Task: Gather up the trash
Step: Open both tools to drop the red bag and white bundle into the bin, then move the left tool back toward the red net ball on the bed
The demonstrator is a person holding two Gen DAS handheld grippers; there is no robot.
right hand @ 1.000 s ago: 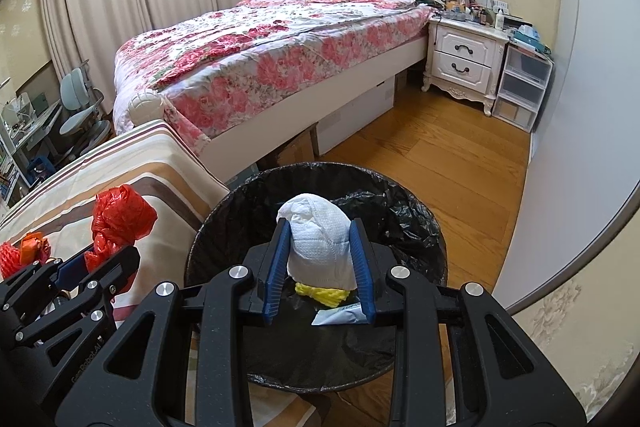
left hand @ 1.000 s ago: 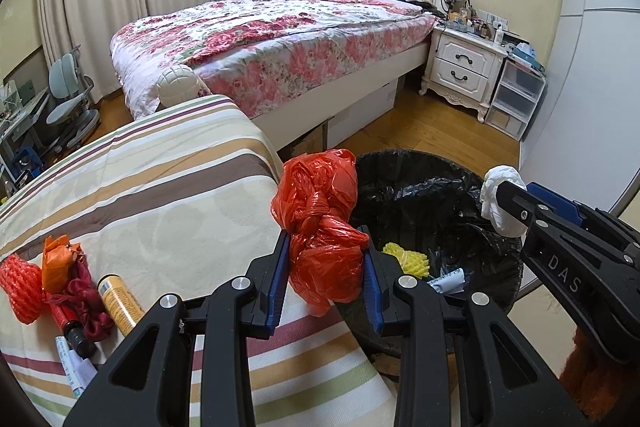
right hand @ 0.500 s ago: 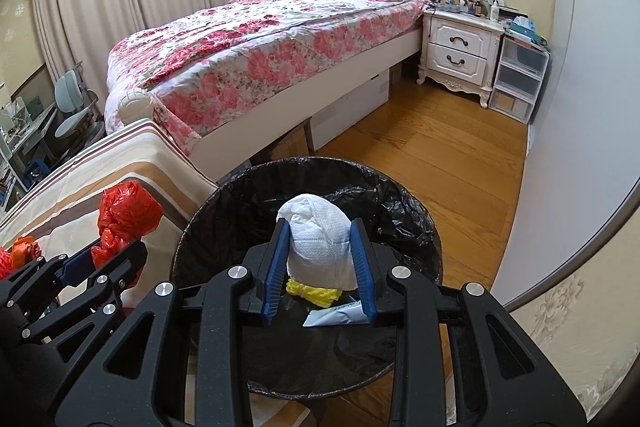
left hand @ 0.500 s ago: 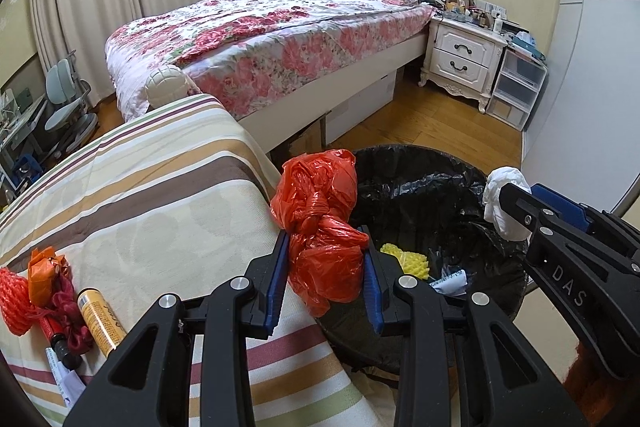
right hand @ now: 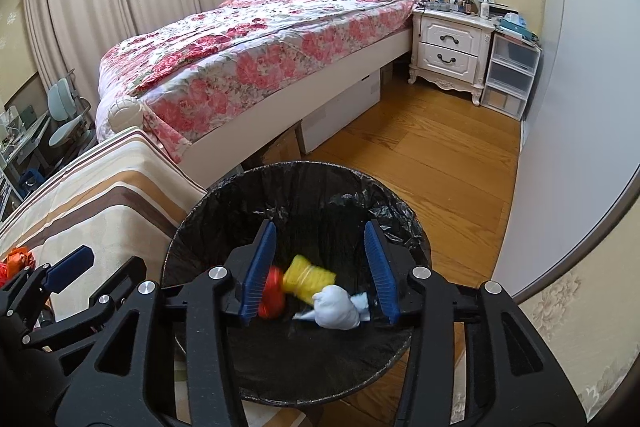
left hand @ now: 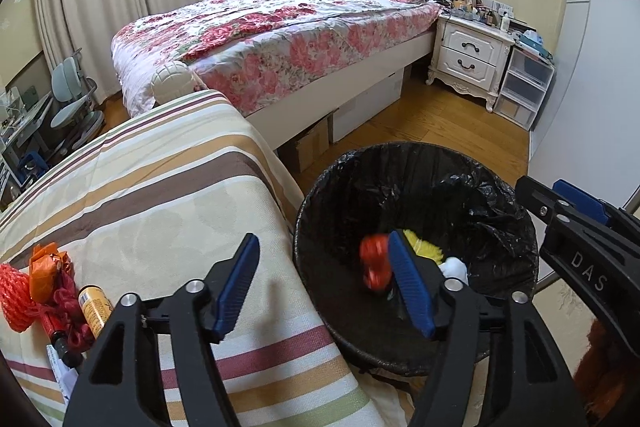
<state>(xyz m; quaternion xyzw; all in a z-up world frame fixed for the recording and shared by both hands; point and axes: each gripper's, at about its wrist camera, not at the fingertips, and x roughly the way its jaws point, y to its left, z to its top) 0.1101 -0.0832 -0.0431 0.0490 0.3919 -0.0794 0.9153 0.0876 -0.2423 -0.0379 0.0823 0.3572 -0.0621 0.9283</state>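
The red bag (left hand: 374,263) and the white wad (right hand: 336,309) were down in the black-lined bin (right hand: 208,211) with a yellow scrap (right hand: 306,277). Your left tool (left hand: 324,291) and right tool (right hand: 318,267) were both opening, nothing between their jaws. On the striped bed (left hand: 160,195), orange netting (left hand: 16,297), a yellow tube (left hand: 95,309) and wrappers (left hand: 46,265) remained to collect.

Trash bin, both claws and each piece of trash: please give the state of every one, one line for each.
Trash bin: upright, open, lined with a black bag.
Left claw: opening, nothing between the jaws.
Right claw: opening, empty, over the bin.
Red bag: released, blurred, inside the bin.
White wad: released, inside the bin.
Yellow net: lying in the bin.
Orange net: uncollected, on the striped cover.
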